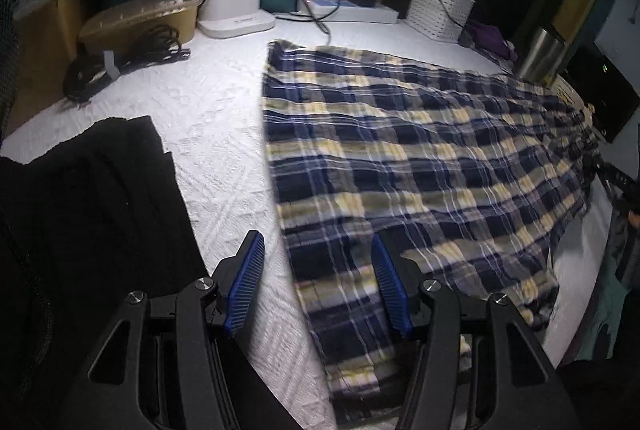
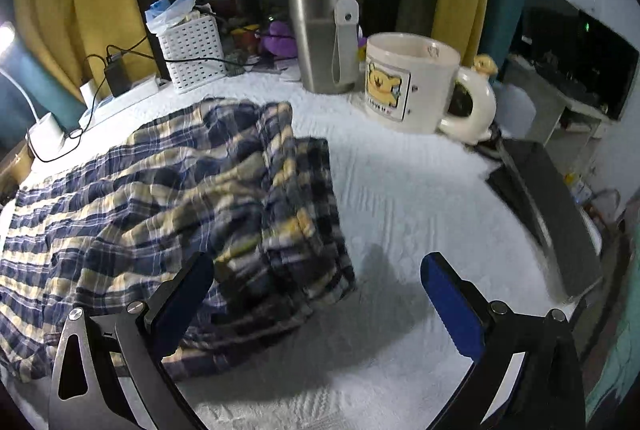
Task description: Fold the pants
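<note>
The plaid pants (image 1: pixel 400 158) are spread on the white-covered table (image 1: pixel 216 118), with the long axis running from the left gripper (image 1: pixel 318 288) towards the right gripper (image 2: pixel 316 306). In the left wrist view, the near edge of the cloth is seen at about 12 to 1 o'clock from the fingers, which are released with nothing between them; the right pad lies over the fabric, the left over the bare cover. In the right wrist view, the bunched end of the pants (image 2: pixel 288 198) is found at about 11 o'clock from the fingers, which are also spread wide and empty. A mug (image 2: pixel 408 82) and a steel tumbler (image 2: pixel 320 26) are placed at 12 o'clock, apart from the cloth. Each end seems to be near one gripper, so a two-handed fold along the length is judged likely.
</note>
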Motion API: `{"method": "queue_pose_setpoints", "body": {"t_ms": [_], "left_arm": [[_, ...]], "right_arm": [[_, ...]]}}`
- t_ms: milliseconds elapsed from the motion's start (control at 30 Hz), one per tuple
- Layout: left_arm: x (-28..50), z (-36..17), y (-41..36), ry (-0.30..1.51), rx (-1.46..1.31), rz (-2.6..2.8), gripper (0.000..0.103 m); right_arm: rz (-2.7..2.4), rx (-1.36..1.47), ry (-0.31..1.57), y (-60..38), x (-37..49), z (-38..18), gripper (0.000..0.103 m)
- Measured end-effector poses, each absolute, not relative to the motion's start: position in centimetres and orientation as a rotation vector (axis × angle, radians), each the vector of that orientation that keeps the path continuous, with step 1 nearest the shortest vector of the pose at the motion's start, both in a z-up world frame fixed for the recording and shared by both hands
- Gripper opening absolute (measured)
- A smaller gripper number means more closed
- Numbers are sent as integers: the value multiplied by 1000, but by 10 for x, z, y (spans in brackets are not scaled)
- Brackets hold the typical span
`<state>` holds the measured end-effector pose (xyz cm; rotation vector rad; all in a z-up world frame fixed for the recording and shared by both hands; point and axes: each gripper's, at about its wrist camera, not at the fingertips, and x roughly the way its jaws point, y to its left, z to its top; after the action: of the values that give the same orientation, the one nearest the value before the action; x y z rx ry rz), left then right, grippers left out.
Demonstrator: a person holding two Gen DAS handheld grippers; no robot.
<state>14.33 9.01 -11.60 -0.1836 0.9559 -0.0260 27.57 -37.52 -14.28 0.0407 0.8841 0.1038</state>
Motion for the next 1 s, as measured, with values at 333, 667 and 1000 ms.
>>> {"method": "queue_pose_setpoints", "body": {"t_ms": [333,667,1000], "left_arm": [[130,-107,100,973,-93,135,37],[129,-68,15,863,-99,-155,37],[129,-113,-15,1007,-138,-154,37]], "right_arm": [[94,57,900,-390,267,-151,103],[190,187,878,-395,249,-141,103],[339,317,908,-381,268,-157,76]]}}
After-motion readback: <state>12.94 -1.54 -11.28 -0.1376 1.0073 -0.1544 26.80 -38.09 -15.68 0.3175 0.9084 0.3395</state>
